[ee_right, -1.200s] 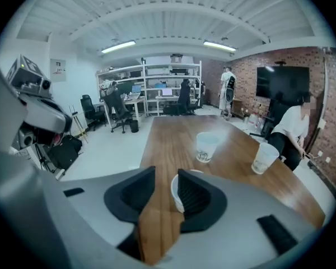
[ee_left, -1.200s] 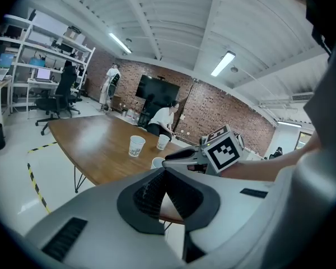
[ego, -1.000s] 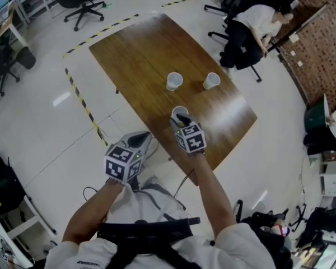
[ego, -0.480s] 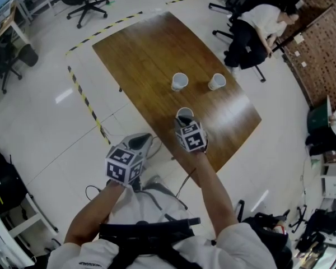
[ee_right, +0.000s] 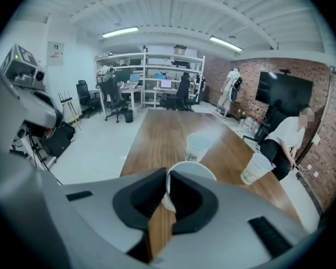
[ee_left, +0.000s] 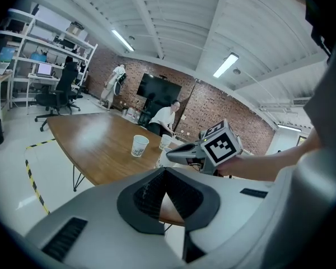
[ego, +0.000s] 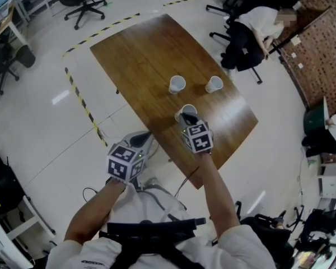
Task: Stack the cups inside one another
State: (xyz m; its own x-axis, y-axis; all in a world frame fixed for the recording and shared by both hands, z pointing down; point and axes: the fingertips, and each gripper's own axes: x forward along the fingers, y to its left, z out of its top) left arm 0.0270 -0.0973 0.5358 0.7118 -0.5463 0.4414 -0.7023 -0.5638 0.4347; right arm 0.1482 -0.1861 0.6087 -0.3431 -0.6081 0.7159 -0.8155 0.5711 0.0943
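Three white paper cups stand on the brown wooden table [ego: 140, 49]. The near cup [ego: 187, 112] [ee_right: 193, 170] has its rim wall between the pads of my right gripper [ego: 186, 118] [ee_right: 168, 190], whose jaws are closing and pinch it. Farther off stand the middle cup [ego: 177, 84] [ee_right: 197, 147] and the right cup [ego: 214, 84] [ee_right: 255, 168], a little apart from each other. My left gripper [ego: 141, 140] [ee_left: 165, 172] hangs off the table's near edge, shut and holding nothing. In the left gripper view the two far cups [ee_left: 139, 145] show beside the right gripper's marker cube [ee_left: 219, 143].
A person in a white top [ego: 257, 21] sits on a chair beyond the table's far right side. Yellow-black floor tape [ego: 84, 108] runs along the table's left. Office chairs [ego: 87, 7] and shelving stand at the back.
My right gripper's jaws have gone from wide apart to pinching the near cup's rim, and it has shifted slightly right. The left gripper has stayed put.
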